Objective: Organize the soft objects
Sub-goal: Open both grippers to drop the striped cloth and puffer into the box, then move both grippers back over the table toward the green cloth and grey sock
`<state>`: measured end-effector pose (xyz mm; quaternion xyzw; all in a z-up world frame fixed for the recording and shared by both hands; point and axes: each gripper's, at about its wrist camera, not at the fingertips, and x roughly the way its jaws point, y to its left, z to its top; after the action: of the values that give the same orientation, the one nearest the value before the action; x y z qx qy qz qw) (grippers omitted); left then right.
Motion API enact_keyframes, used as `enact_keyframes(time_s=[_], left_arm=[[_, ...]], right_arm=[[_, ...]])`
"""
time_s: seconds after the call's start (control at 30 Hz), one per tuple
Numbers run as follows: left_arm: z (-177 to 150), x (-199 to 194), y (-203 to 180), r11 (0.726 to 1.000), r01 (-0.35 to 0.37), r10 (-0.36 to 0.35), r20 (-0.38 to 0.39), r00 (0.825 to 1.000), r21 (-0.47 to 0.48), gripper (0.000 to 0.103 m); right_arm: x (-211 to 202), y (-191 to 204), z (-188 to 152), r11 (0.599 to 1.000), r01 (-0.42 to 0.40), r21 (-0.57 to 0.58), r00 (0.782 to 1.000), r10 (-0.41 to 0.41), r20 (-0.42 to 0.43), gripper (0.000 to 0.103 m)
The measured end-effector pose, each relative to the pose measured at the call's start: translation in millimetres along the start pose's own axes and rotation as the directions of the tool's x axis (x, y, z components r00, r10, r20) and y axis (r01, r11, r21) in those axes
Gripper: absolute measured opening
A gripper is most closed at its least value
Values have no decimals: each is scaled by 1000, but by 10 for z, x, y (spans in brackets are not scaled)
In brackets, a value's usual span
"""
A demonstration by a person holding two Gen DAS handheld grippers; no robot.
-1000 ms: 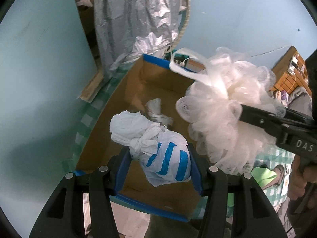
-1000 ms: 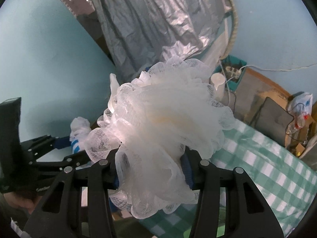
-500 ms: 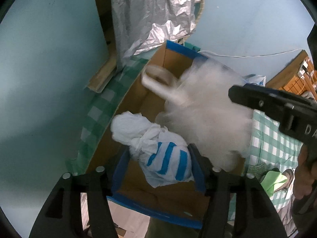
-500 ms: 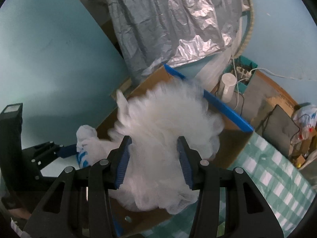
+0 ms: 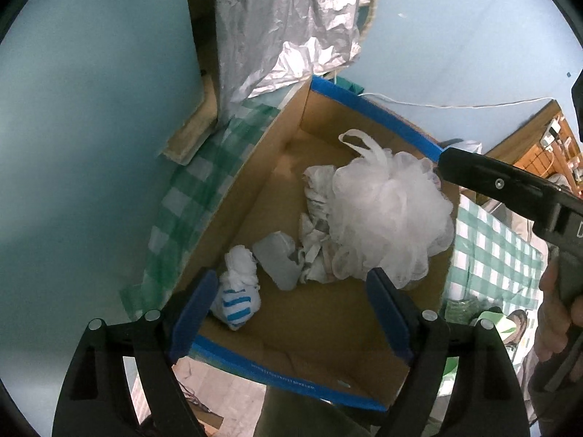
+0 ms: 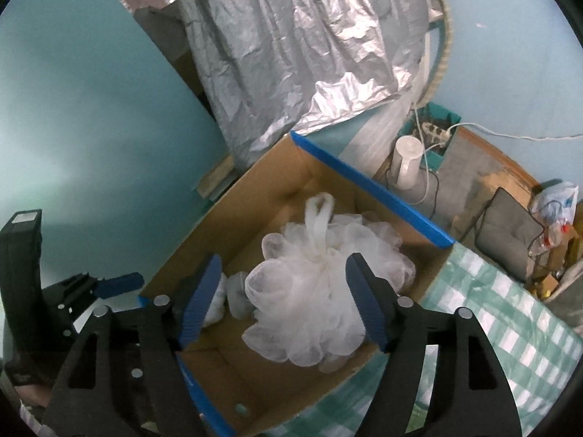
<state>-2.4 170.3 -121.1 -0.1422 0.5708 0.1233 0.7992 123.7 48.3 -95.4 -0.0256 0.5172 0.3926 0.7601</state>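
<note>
A white mesh bath pouf (image 5: 386, 222) (image 6: 320, 291) lies inside the cardboard box (image 5: 255, 189) (image 6: 255, 196) with blue-taped rims. A knotted white bundle with blue stripes (image 5: 237, 300) rests on the box floor near its left wall, beside a pale grey block (image 5: 278, 258) and crumpled white cloth (image 5: 315, 196). My left gripper (image 5: 291, 309) hangs over the box, its jaws opening, with nothing pressed between its pads. My right gripper (image 6: 282, 302) hovers above the pouf, jaws opening, pads clear of it. In the left wrist view the right gripper's black body (image 5: 510, 189) enters from the right.
The box stands on a green and white checked cloth (image 6: 492, 327). A crinkled silver sheet (image 6: 309, 54) hangs behind it against a blue wall. A white cylinder with cables (image 6: 406, 162) and a dark bag (image 6: 506, 233) stand at the back right. A person's hand (image 5: 557, 309) shows at the right edge.
Both grippers have let go: the striped bundle dropped from the left jaws to the box floor, and the pouf fell from the right jaws into the box. Both jaws stand wider.
</note>
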Motion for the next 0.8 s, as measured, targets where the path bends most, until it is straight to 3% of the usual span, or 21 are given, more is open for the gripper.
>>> enact_keyframes(time_s=[0.47,0.8], left_arm=[[-19,-350,-305,992,4,-13,72,997,125,86],[-96,-413,-653,977,14,-32,82,996,212,86]], right_arm=[[-492,-119,-38,997,44,57,997,-48,58,79],[-805,-340,-265,990,75,123,993,-85,83,80]])
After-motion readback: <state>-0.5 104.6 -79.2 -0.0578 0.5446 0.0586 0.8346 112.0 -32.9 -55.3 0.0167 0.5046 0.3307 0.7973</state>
